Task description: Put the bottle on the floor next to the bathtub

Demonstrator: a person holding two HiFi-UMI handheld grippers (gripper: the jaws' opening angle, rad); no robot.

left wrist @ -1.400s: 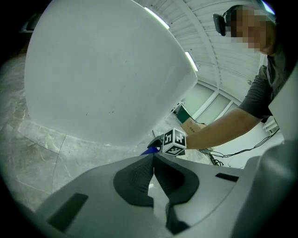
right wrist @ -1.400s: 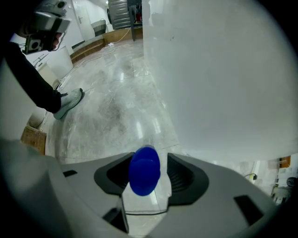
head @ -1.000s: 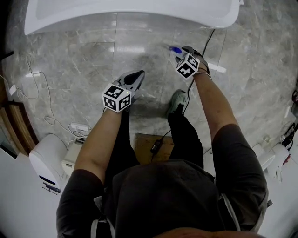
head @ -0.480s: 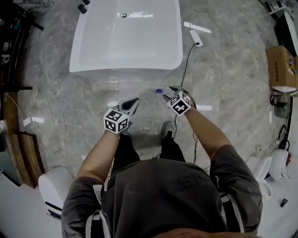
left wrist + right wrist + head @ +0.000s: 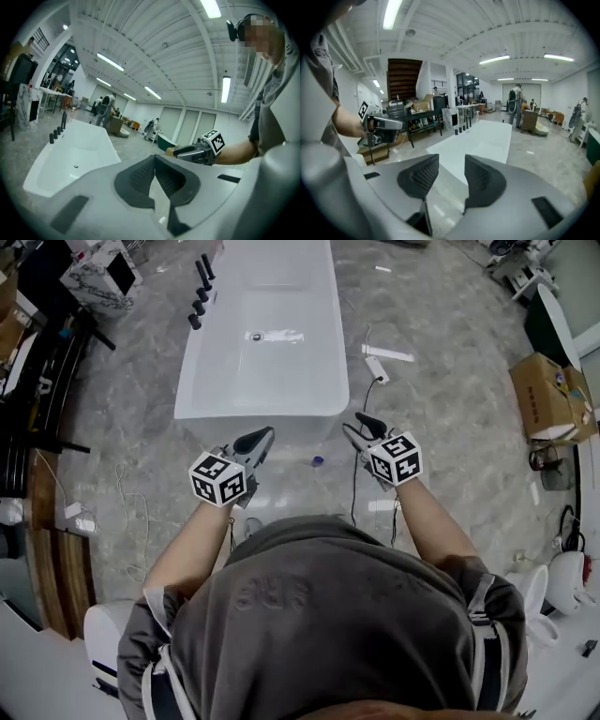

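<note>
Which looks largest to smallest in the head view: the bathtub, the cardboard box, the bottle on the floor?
1. bathtub, by far the largest.
2. cardboard box, at the right edge.
3. bottle, seen from almost straight above, so it shows very small.

bottle [image 5: 318,461] on floor [image 5: 441,381], just before bathtub [image 5: 272,427] near end | cardboard box [image 5: 544,395] far right

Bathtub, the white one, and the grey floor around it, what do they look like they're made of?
White rectangular bathtub: probably glossy acrylic or enamelled material; it looks smooth, seamless and evenly white with a soft sheen. Grey veined floor: polished marble or marble-look tile, judging by the cloudy veining and the bright light streaks mirrored in it.
</note>
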